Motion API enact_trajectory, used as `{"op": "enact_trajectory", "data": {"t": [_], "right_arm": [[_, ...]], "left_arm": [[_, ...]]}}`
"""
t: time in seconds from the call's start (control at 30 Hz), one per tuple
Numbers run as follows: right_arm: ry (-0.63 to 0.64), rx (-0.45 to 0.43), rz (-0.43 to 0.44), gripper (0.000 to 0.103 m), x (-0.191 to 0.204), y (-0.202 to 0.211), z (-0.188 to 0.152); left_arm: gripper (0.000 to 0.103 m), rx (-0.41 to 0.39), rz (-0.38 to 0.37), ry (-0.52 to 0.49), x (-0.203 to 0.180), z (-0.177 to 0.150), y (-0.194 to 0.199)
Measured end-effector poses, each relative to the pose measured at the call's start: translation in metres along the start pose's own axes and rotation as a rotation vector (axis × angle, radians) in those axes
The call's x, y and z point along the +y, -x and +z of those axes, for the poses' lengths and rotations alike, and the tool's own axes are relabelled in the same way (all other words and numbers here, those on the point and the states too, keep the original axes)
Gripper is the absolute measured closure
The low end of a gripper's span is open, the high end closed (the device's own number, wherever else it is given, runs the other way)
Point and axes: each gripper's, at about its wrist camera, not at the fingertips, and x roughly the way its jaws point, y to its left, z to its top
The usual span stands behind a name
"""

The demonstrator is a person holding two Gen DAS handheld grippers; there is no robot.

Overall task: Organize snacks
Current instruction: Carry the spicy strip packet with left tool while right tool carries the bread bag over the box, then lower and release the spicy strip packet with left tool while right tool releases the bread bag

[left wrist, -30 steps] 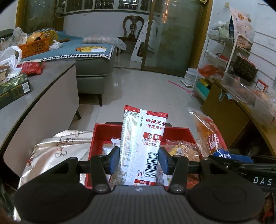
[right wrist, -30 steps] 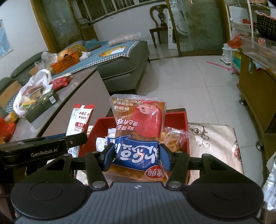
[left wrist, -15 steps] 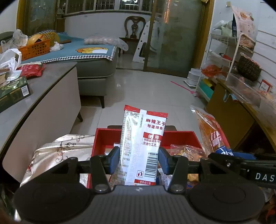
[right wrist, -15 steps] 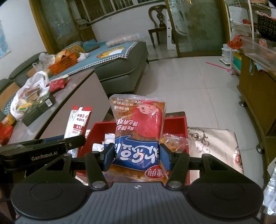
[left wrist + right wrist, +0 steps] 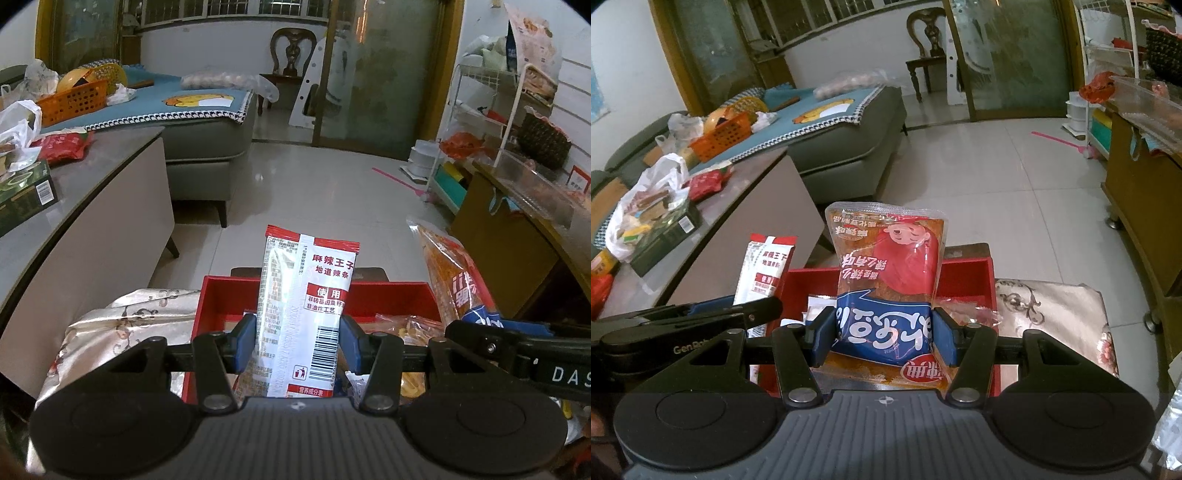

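My white-and-red spicy-strip packet (image 5: 308, 314) stands upright at centre frame; my orange-and-blue snack bag (image 5: 888, 291), print upside down, likewise. Both sit above the red box (image 5: 388, 299) holding more packets.

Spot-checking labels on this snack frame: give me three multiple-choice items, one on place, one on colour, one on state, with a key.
1. Where is the red bin relative to the white-and-red packet?
A. behind and below it
B. on the sofa
C. on the floor by the door

2. What colour is the basket on the sofa?
A. green
B. orange
C. white

3. What are the right tongs doing?
A. open, empty
B. shut on nothing
C. shut on the orange-and-blue packet

Key: 1 A, the bin's walls show around the packet's lower half; 2 B, plainly orange; 3 C, both pads press the packet's sides.
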Motion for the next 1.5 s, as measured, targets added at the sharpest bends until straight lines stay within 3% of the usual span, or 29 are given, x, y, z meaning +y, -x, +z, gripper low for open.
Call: {"op": "enact_trajectory", "data": {"t": [0.9,1.5], "right_arm": [[0.061,0.118,-0.038,0.040,0.002,-0.061,-0.002],[0.073,0.135,-0.045,0.038,-0.001,-0.069,-0.001]], "left_arm": [[0.061,0.114,0.051,-0.031,-0.011,-0.012,-0.059],[0.061,0.162,0.071,-0.031,-0.011,-0.018,-0.075]]}}
